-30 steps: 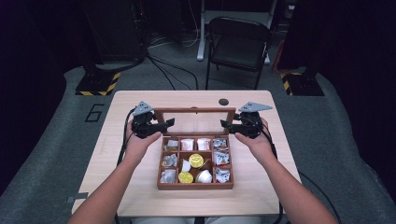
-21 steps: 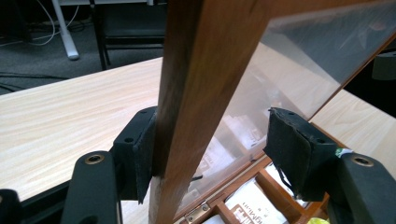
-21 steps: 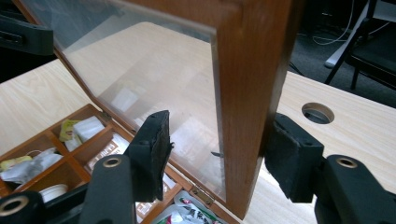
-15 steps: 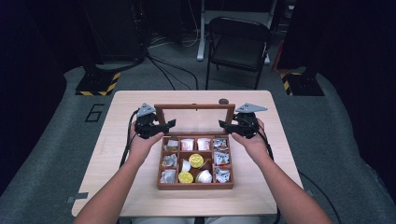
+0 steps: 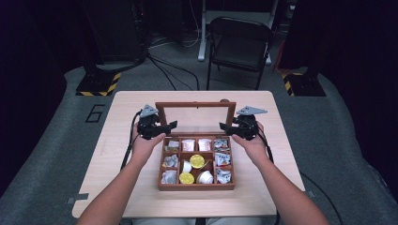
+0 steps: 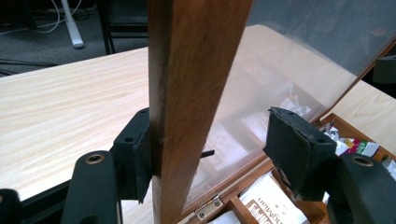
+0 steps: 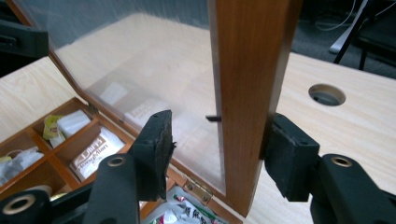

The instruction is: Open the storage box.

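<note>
The lid (image 5: 195,117) of the wooden box (image 5: 196,186), a wood frame around a clear pane, stood raised on its rear hinges, close to upright, above the open compartments. The box sat at the middle of the bench (image 5: 94,154), its near wall towards the person.

The left gripper (image 5: 165,128) straddled the lid's left frame post (image 6: 196,93). In the left gripper view one pad lay against the outer face of the post, while the other finger (image 6: 299,149) stood off from it, in front of the pane. The fingers were therefore released, the post between them but not clamped.

The right gripper (image 5: 226,127) straddled the right frame post (image 7: 250,93) in the same manner. In the right gripper view the outer finger (image 7: 289,158) touched or nearly touched the post's outer face; the inner finger (image 7: 156,144) was apart from the wood, before the pane. Its fingers had just been closing slightly with the post between them, and no grasp was made.

Inside the box, the compartments held paper sachets (image 5: 188,144) along the rear row and sides, with two yellow-lidded cups (image 5: 197,161) and white cups (image 5: 205,176) in the centre column.

A round cable hole (image 7: 327,94) pierced the bench behind the lid. A folding chair (image 5: 239,44) stood on the floor beyond the bench.
</note>
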The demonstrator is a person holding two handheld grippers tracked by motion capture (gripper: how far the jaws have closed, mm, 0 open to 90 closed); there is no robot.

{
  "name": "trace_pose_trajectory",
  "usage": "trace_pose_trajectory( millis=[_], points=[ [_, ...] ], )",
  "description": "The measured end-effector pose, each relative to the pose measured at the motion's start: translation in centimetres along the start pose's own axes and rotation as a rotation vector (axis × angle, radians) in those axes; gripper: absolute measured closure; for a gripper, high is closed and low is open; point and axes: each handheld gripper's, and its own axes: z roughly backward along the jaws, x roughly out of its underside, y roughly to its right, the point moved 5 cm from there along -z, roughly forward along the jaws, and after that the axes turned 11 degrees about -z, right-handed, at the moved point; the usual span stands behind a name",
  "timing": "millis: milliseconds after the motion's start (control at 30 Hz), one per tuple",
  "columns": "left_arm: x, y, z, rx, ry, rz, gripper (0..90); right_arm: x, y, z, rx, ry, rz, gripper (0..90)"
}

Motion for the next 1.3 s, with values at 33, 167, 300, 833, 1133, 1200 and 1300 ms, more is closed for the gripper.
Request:
trace_pose_trajectory(
  millis=[33, 167, 300, 833, 1133, 1200, 1300],
  points=[
    [0.0, 0.0, 0.0, -0.001, 0.001, 0.0, 36.1, 0.1, 0.0, -0.1, 0.002, -0.002, 0.008, 45.0],
    [0.1, -0.1, -0.1, 0.001, 0.002, 0.001, 36.1, 0.3, 0.1, -0.3, 0.007, 0.007, 0.015, 46.2],
    [0.2, -0.1, -0.1, 0.008, -0.004, 0.005, 36.6, 0.6, 0.3, -0.5, 0.015, 0.003, 0.0, 48.1],
    [0.4, 0.2, 0.6, -0.004, -0.053, -0.022, 38.0, 1.2, 0.5, -0.4, 0.002, -0.007, 0.004, 50.6],
    [2.2, 0.2, 0.1, -0.017, -0.04, 0.005, 37.6, 1.1, 0.5, -0.5, 0.009, -0.004, 0.002, 51.6],
    [2.6, 0.2, -0.1, -0.013, -0.035, 0.007, 37.6, 1.1, 0.6, -0.5, 0.006, -0.003, 0.002, 51.5],
    [2.8, 0.0, -0.4, -0.008, -0.042, 0.003, 37.5, 1.1, 0.6, -0.5, 0.006, -0.004, 0.0, 51.7]
  ],
)
